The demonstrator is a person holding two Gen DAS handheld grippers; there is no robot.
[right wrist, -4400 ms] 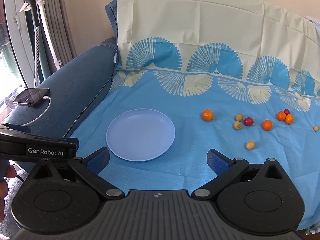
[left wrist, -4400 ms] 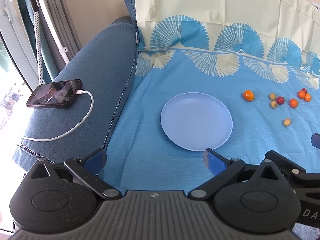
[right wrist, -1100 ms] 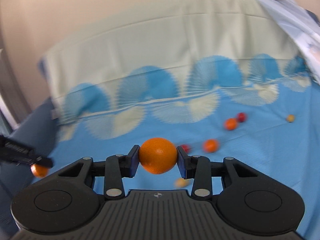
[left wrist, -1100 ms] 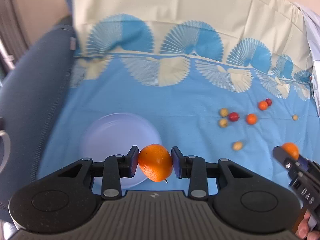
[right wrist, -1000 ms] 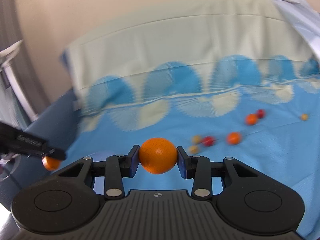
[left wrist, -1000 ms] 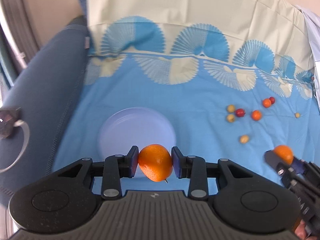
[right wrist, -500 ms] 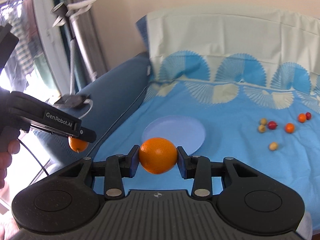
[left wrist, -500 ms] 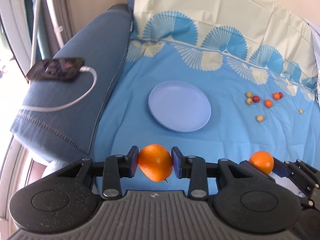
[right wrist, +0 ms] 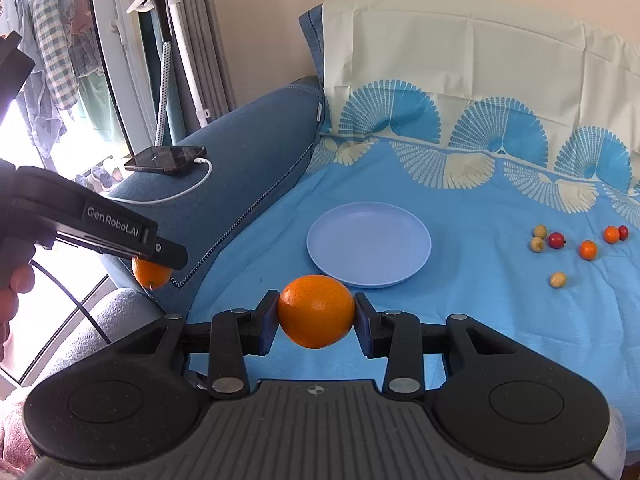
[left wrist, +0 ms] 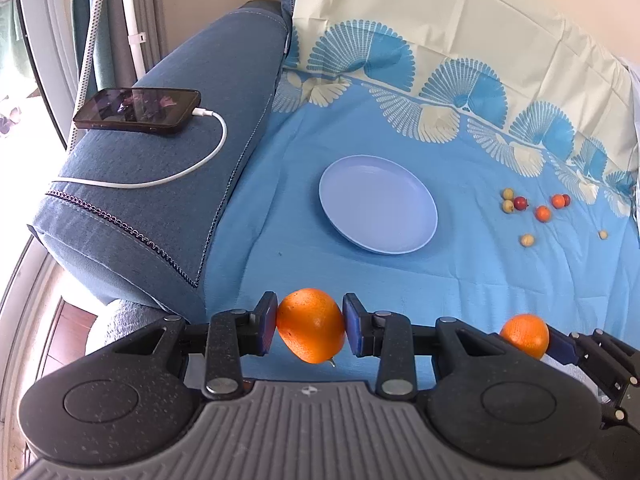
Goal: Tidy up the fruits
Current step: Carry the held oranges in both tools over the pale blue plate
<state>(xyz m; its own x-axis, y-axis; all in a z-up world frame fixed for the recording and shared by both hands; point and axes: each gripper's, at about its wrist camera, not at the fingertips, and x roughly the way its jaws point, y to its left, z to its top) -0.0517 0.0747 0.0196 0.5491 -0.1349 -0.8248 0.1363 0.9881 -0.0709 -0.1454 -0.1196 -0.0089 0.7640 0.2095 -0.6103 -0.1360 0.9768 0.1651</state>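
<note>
**Left wrist view: an orange clamped in each gripper, plate bare**

The left gripper is closed on an orange, its blue pads pressed to the fruit's two sides. At the lower right of this view the right gripper also pinches a second orange. Both are held above the near edge of the blue patterned sheet that covers the sofa seat.

Further back on the sheet sits a pale blue plate, with nothing on it. To its right lies a loose cluster of small fruits, red, orange and yellowish, well apart from the plate.

On the sofa's blue armrest a phone lies plugged into a white cable.

In the right wrist view the right gripper grips its orange the same way, and a hand shows at the left edge behind the left gripper.
</note>
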